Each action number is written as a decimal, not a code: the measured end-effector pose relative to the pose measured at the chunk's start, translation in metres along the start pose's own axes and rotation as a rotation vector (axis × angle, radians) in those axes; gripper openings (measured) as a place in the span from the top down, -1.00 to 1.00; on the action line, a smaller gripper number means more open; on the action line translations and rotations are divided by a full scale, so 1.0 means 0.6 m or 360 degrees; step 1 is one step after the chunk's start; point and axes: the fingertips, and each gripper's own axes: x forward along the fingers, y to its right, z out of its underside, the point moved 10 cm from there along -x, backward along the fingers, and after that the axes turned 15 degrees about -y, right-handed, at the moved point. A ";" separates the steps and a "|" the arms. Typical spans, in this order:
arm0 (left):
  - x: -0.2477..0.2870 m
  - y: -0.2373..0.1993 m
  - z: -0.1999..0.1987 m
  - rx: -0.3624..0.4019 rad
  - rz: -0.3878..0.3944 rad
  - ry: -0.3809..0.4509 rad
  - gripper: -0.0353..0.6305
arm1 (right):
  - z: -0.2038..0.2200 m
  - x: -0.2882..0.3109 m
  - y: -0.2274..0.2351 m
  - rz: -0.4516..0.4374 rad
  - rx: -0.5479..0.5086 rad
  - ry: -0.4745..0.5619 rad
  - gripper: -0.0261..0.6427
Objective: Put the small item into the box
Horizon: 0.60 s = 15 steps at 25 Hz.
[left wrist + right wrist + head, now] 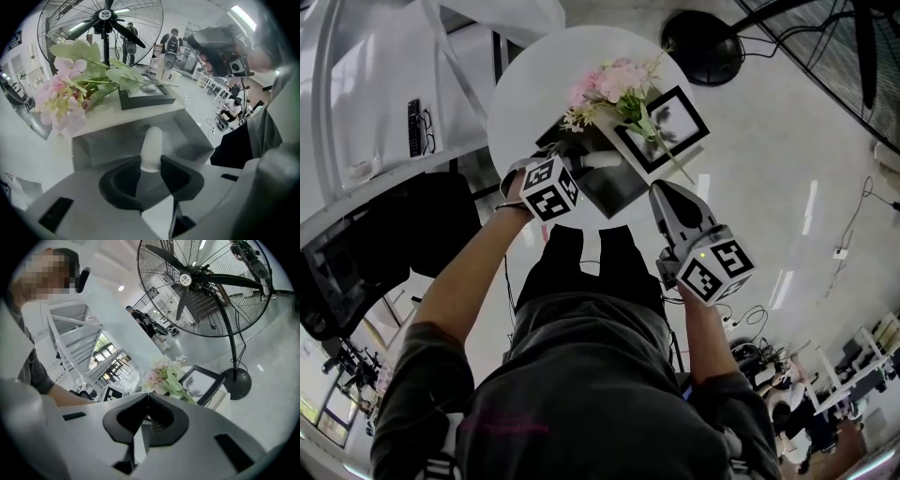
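**A:** Why do you hold your left gripper [151, 164] so far forward?

**B:** Because the small item [151, 143] must go into the box [187, 136], so I keep it above the open top. My jaws are a little apart and press on the near end of the item. The rest of it sticks out over the hollow of the box.

**A:** What kind of thing is it?

**B:** It is a short white stick, smooth, with a rounded tip. The box is grey and matte inside, with straight walls. I think it is cardboard. It stands at the near edge of the round white table [525, 103].

**A:** And the things behind the box?

**B:** Pink flowers [61, 93] with soft green leaves lie across a black picture frame [145, 98], on the far side of the box.

**A:** Is your right gripper [146, 397] busy?

**B:** No. Its jaws are together with nothing between them. I keep it near me, at the right, so it does not disturb the drop.
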 end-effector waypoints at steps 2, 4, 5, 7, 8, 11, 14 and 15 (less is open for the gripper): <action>0.003 -0.001 0.001 -0.0002 -0.0004 -0.0011 0.46 | 0.000 0.002 -0.001 -0.0002 0.0000 -0.0003 0.86; 0.006 -0.003 0.003 -0.0007 0.0000 -0.0022 0.45 | 0.000 0.004 -0.003 -0.0001 0.0001 0.0000 0.86; 0.007 -0.003 0.003 -0.0010 0.0003 -0.0024 0.45 | -0.001 0.005 -0.005 0.0002 0.0001 0.0004 0.86; 0.006 -0.004 0.004 -0.0016 0.0007 -0.0018 0.45 | -0.001 0.005 -0.007 0.0007 0.0007 0.0013 0.86; 0.005 -0.005 0.005 -0.0018 0.0005 -0.0013 0.43 | -0.001 0.005 -0.008 0.0008 0.0009 0.0014 0.86; 0.002 -0.006 0.005 -0.0029 0.0000 0.0001 0.37 | 0.000 0.006 -0.011 0.0009 0.0006 0.0009 0.86; -0.005 -0.007 0.005 -0.0040 -0.0010 0.0023 0.35 | 0.001 0.007 -0.014 0.0007 0.0006 0.0009 0.86; -0.009 -0.008 0.005 -0.0043 -0.0015 0.0036 0.35 | 0.001 0.008 -0.016 0.0006 0.0005 0.0011 0.86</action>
